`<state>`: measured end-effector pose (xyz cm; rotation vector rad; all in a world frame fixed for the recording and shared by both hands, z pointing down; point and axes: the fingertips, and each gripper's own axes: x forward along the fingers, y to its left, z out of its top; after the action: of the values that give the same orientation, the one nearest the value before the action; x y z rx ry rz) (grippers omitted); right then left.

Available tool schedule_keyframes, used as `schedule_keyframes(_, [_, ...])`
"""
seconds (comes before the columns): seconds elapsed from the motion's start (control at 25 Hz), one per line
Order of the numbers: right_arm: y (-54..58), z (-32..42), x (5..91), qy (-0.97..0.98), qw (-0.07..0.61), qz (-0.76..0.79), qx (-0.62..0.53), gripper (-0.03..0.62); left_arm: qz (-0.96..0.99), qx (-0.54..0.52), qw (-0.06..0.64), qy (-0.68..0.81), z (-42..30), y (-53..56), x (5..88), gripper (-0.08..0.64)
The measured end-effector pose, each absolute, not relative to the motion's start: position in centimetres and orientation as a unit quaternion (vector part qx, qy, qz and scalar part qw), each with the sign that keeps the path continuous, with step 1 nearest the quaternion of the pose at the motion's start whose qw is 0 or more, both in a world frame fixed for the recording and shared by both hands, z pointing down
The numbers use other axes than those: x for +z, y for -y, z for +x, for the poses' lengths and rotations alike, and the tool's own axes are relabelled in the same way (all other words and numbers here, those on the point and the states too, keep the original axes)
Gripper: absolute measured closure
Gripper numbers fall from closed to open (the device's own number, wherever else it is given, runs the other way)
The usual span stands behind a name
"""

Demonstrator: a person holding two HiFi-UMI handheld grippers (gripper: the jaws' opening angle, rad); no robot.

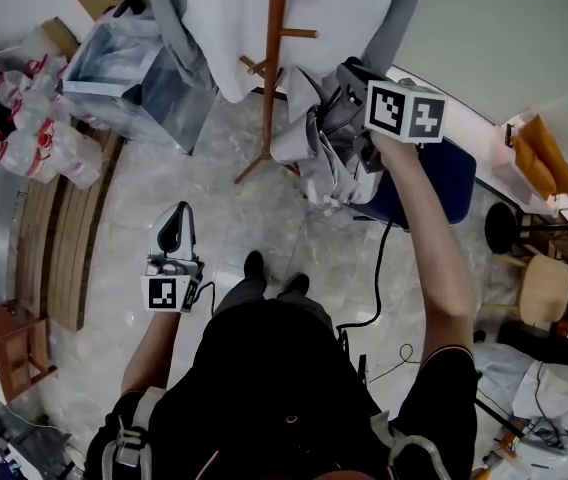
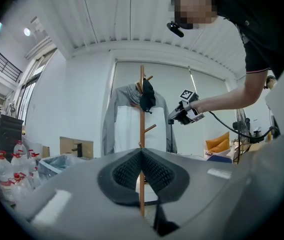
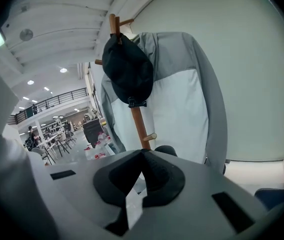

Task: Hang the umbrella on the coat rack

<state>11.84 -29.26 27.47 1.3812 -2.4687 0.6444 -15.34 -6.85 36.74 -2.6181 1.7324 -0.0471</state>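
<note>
The wooden coat rack (image 1: 275,48) stands ahead with a grey and white jacket (image 1: 229,28) and a black cap (image 3: 128,74) hanging on it. A folded grey umbrella (image 1: 329,158) hangs under my right gripper (image 1: 349,76), which is raised just right of the pole and shut. In the right gripper view the jaws (image 3: 143,153) are shut, with a pale strip of the umbrella in the gap below them and the pole (image 3: 141,126) close behind. Lower left, my left gripper (image 1: 176,218) is shut and holds nothing. It points level at the rack (image 2: 142,84).
A clear plastic bin (image 1: 129,68) and a pile of water bottles (image 1: 39,128) lie to the left of the rack, beside wooden boards (image 1: 59,238). A blue seat (image 1: 439,183) stands right of the umbrella. A black cable (image 1: 379,278) trails on the floor.
</note>
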Motion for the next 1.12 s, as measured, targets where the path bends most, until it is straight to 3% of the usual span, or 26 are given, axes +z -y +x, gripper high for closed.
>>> schedule_keyframes(0.36, [34.0, 10.7, 28.4, 0.836, 0.216, 0.452, 0.224, 0.592, -0.824, 0.004, -0.006, -0.567, -17.8, 7.8, 36.5, 0.560])
schedule_keyframes(0.68, [37.2, 9.8, 27.9, 0.827, 0.236, 0.444, 0.252, 0.592, -0.820, 0.013, -0.011, -0.572, -19.3, 8.4, 36.6, 0.560])
schedule_keyframes(1.12, [39.2, 8.3, 29.7, 0.808, 0.312, 0.429, 0.257, 0.591, -0.816, 0.020, -0.024, -0.577, -20.4, 8.5, 37.8, 0.560])
